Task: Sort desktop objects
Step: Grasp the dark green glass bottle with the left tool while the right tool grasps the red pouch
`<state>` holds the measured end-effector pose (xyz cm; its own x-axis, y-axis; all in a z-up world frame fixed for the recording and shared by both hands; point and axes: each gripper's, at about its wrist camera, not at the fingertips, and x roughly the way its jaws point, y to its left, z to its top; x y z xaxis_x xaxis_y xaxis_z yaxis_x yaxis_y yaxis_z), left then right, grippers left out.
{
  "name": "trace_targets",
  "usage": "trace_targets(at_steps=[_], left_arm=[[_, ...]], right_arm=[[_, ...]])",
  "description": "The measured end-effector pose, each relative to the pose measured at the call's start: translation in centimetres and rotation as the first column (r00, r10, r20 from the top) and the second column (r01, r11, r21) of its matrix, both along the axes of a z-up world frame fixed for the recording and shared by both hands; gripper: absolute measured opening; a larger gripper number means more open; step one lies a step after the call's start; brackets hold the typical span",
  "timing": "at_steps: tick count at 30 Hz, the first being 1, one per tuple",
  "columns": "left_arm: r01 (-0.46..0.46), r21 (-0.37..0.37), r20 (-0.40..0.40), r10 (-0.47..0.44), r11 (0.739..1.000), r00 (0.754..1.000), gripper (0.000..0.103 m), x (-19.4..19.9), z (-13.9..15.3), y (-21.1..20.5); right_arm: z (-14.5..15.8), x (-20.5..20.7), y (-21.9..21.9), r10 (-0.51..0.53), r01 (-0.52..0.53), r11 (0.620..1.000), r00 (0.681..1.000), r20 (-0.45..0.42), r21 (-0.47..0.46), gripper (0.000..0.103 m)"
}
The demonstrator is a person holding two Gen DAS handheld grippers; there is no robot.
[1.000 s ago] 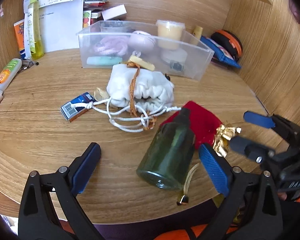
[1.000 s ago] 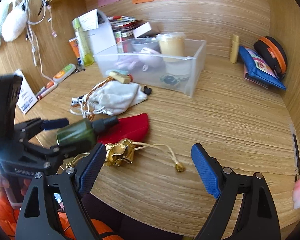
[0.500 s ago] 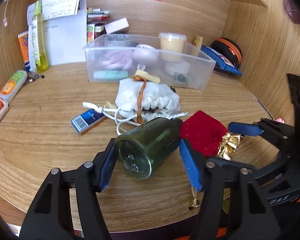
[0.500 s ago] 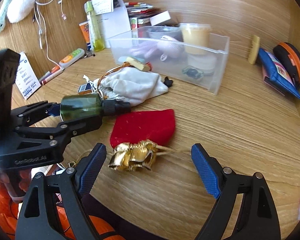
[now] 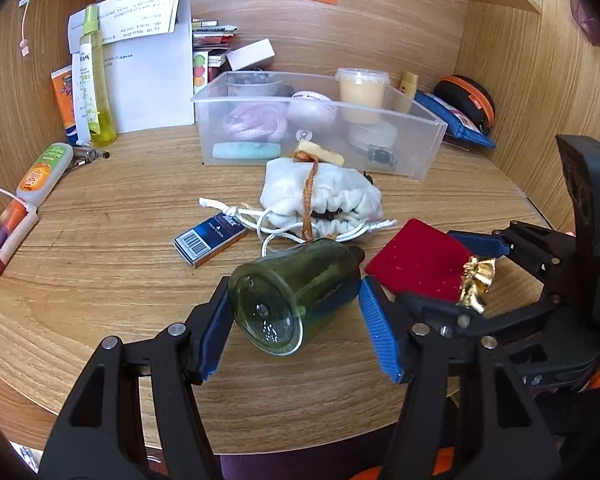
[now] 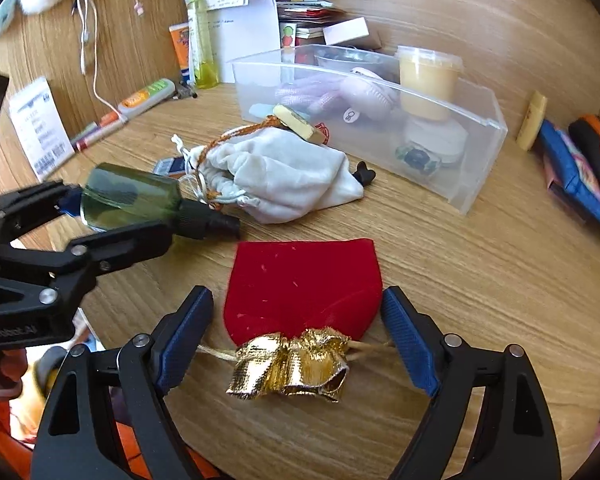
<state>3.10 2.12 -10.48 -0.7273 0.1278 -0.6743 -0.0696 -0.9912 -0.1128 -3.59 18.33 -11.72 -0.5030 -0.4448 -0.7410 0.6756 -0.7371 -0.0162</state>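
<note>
Green glass bottle [image 5: 296, 292]: held on its side above the counter [image 5: 100, 256], long axis running from the left gripper toward the clear bin [image 5: 316, 128]; base faces the left wrist camera, dark cap [image 6: 210, 220] points away, toward the white drawstring pouch [image 5: 320, 196] in front of the bin.

Left gripper [image 5: 296, 320]: blue fingers [image 5: 210, 332] partly closed, clasping the bottle's body on either side. One second ago the fingers stood wide apart around the bottle lying on the counter; half a second ago they had narrowed onto it; now the bottle sits larger and nearer the lens, clamped.

Red velvet pouch [image 6: 304, 284]: flat on the counter nearer than the bin, rounded closed end toward the bin, gathered gold mouth [image 6: 292, 364] toward the right wrist camera, tan cord trailing to both sides.

Right gripper [image 6: 296, 336]: fingers [image 6: 406, 340] spread wide, holding nothing, flanking the pouch's gold mouth; contact with the fabric cannot be told. One second ago the pouch lay off to the left of these fingers; now it is centred between them.

Blue matchbox [image 5: 210, 238]: on the counter, left of the white pouch's cords.
</note>
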Motion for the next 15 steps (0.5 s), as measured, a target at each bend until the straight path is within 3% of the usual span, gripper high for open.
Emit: trace_targets(at_steps=[11, 15], left_arm=[[0.017, 0.011, 0.021, -0.017, 1.0, 1.0, 0.065, -1.1, -1.0, 1.1], [0.019, 0.002, 0.008, -0.019, 1.0, 1.0, 0.057, -0.8, -1.0, 1.6]], right_arm=[[0.3, -0.2, 2.0, -0.06, 0.058, 0.998, 0.998, -0.036, -0.034, 0.051], [0.9, -0.3, 2.9, -0.075, 0.073, 0.995, 0.997, -0.03, -0.07, 0.037]])
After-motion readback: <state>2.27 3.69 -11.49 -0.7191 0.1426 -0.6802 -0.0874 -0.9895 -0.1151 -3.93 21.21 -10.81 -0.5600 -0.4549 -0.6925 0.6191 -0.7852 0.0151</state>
